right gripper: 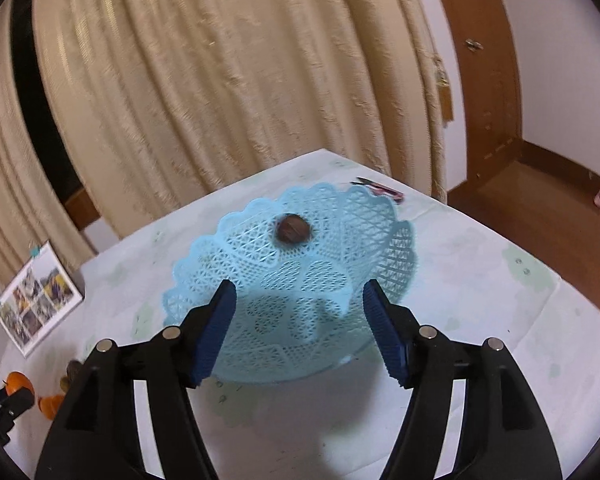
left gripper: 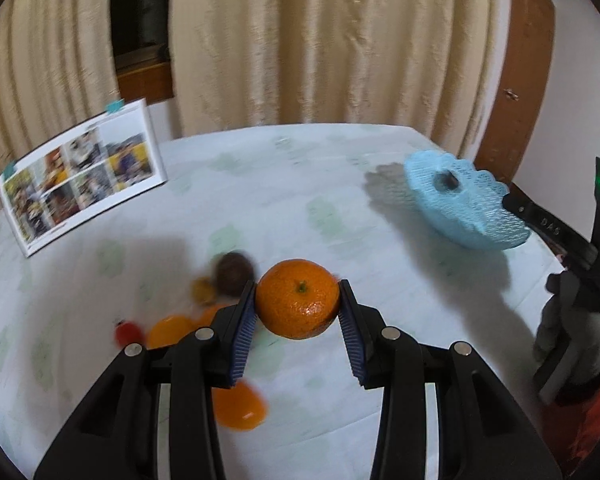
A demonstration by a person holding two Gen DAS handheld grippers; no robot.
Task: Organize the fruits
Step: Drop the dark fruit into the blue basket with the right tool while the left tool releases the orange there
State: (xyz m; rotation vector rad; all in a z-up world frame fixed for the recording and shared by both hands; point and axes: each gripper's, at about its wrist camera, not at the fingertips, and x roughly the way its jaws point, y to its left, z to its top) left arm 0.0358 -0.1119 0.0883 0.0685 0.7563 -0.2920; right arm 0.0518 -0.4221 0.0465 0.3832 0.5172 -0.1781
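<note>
Left fingers (left gripper: pixel 246 316) pinched the orange (left gripper: pixel 298 299); right gripper (right gripper: pixel 296 328) gaped wide, empty. Best carried level to the basket (right gripper: pixel 340 280).

Orange mandarin (left gripper: pixel 298 305) stem-up, lifted above table; blue lattice basket (right gripper: pixel 300 292) holds brown fruit (right gripper: pixel 292 229).

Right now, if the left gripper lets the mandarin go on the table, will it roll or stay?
The mandarin looks round but slightly flattened, so it would probably roll briefly, then settle. The tablecloth seems flat. The left gripper pads touch only its sides, so it may slip.
</note>
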